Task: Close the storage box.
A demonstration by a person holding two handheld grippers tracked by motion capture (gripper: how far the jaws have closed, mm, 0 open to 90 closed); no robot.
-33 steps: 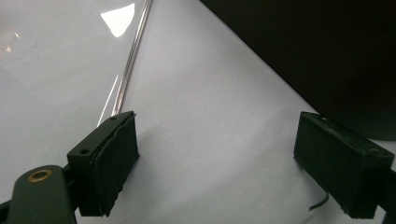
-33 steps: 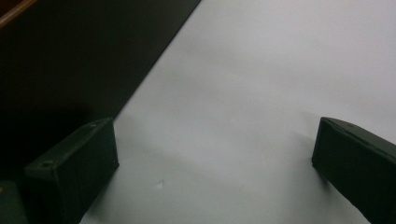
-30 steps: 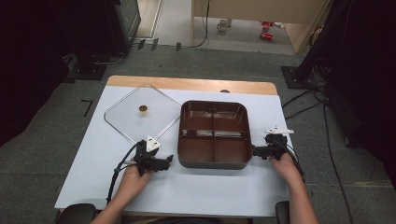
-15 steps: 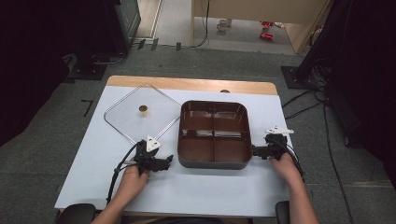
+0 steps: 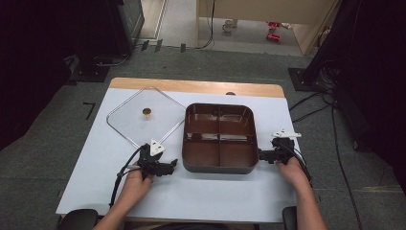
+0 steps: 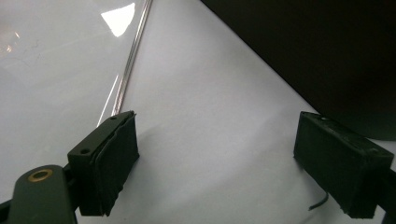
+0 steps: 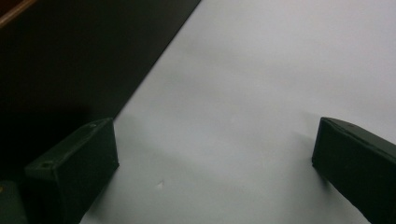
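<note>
Nearest you, your left hand-held gripper rests on the white worktop with its jaws apart, holding nothing. Your right hand-held gripper also stands with jaws apart and empty. Between them sits the dark brown, square, four-compartment pan, its rounded walls glossy; each gripper lies just beside a near corner and points toward it. Farther left, the clear square glass lid with a gold knob lies flat, turned corner-on like a diamond.
</note>
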